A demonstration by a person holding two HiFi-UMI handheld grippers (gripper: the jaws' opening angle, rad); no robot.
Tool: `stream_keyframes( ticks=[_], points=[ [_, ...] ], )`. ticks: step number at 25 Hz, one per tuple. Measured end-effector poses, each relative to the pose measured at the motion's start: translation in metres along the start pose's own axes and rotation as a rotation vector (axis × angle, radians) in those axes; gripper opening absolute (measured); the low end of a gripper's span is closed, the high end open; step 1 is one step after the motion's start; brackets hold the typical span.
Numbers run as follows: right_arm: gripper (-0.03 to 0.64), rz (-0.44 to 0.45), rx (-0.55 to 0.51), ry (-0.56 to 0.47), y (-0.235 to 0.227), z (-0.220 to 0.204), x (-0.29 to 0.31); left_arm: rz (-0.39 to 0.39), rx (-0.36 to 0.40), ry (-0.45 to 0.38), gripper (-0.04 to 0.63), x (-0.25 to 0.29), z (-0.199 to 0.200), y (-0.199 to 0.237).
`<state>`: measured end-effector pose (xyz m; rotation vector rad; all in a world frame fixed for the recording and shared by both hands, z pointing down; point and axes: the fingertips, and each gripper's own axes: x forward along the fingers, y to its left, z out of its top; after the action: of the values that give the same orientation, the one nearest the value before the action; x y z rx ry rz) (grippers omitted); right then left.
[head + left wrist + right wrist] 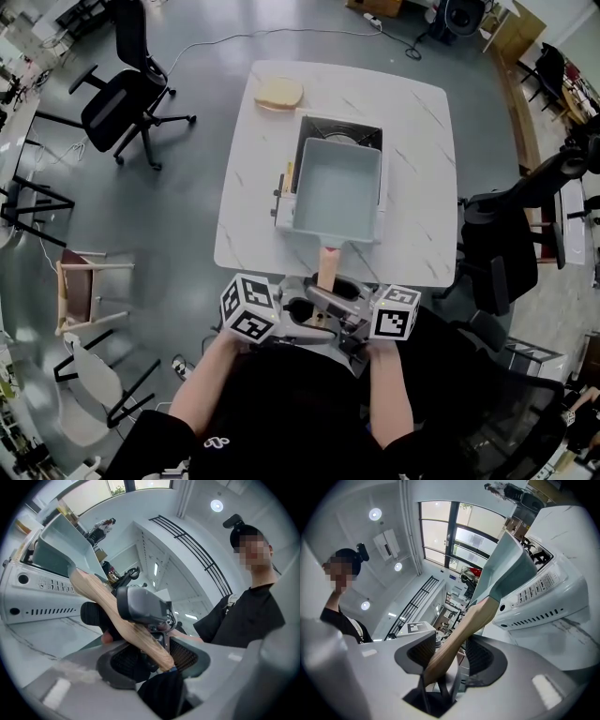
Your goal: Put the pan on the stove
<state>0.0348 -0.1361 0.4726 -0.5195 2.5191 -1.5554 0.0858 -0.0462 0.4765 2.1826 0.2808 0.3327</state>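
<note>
A pale blue-grey rectangular pan [337,187] sits on the white portable gas stove [323,127] in the middle of the table. Its wooden handle [326,267] sticks out over the table's near edge toward me. My left gripper [314,314] and right gripper [339,300] face each other at the handle's end. In the left gripper view the handle [108,602] ends between the jaws of the left gripper [157,660], with a gap at one side. In the right gripper view the handle [473,620] runs between the spread jaws of the right gripper [450,656], and the pads do not clamp it.
A slice of bread [278,92] lies at the far left corner of the white marble-look table [422,187]. Black office chairs stand at the left [122,103] and right [506,244]. A wooden stool [84,291] is at the near left.
</note>
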Motion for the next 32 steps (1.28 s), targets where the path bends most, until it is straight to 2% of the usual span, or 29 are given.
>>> stream_keyframes(
  ticks=[32],
  points=[
    [0.204,-0.018,0.042,0.0,-0.042,0.044,0.023,0.007,-0.038,0.002,0.219,-0.017,0.038,0.048]
  ],
)
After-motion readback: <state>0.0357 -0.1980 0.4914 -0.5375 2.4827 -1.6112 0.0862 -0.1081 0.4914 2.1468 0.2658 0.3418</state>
